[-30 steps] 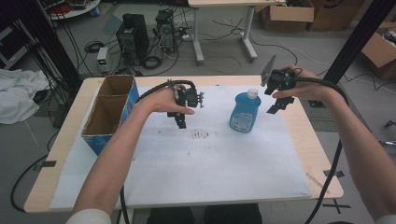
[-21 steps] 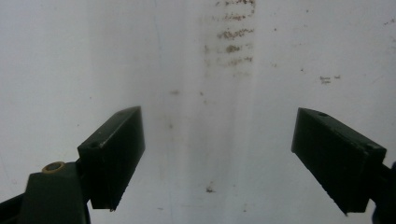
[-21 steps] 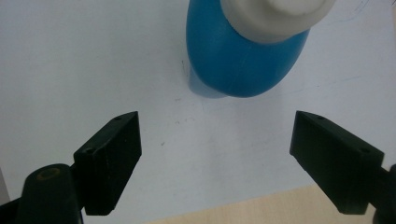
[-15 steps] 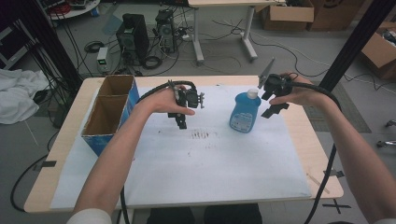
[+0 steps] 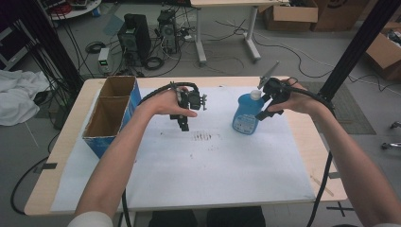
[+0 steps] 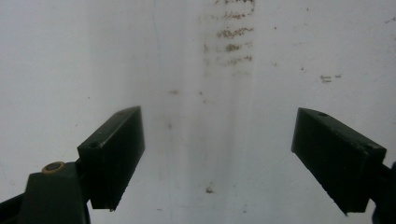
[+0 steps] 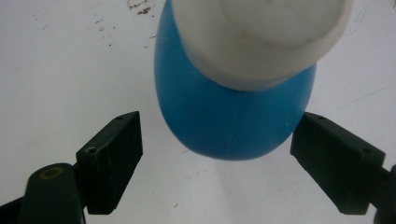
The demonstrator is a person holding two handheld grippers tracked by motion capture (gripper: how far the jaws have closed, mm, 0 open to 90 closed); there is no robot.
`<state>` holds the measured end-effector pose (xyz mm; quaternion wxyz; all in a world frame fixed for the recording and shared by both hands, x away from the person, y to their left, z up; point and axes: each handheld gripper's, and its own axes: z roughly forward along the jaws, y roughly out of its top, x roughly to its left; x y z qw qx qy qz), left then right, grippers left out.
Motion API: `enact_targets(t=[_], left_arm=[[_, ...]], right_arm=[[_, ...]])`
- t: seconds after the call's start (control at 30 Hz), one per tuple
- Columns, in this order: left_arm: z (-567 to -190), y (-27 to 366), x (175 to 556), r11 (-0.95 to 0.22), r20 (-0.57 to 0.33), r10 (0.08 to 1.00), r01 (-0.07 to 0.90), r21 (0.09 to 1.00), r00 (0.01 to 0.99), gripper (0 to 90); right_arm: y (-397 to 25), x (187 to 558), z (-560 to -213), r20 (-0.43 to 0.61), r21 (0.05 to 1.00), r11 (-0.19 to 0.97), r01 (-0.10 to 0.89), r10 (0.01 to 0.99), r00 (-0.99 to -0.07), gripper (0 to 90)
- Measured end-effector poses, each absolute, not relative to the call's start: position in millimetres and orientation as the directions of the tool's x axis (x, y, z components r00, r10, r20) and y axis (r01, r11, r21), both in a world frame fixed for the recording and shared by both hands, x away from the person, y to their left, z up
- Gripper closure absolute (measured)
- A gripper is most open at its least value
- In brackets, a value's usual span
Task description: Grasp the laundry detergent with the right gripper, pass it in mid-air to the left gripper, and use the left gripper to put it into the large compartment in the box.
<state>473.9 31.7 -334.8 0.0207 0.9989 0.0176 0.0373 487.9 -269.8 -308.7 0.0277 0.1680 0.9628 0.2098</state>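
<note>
The right gripper (image 7: pixel 217 163) sits just above the blue bottle (image 7: pixel 233 116), jaws spread wide on either side of it and touching nothing. To grab it well I'd drop lower and clamp the body, not the white cap (image 7: pixel 266 37) — looks slick and rounded, so go slowly. Farther off, the left gripper (image 6: pixel 217 158) hangs over the stained white sheet (image 6: pixel 70 56), jaws apart too — nothing in them.

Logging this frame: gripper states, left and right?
Left gripper: open, empty, over the white sheet.
Right gripper: open, jaws flanking the blue bottle, not gripping.
</note>
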Motion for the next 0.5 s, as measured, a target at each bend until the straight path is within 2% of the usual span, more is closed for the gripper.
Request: enact_targets(t=[0.5], left_arm=[[-334, 33, 474, -0.998, 0.075, 0.039, 0.036, 0.048, 0.996, 18.0]], right_arm=[[-273, 486, -323, 0.028, 0.533, 0.769, 0.352, 0.399, -0.916, 20.6]])
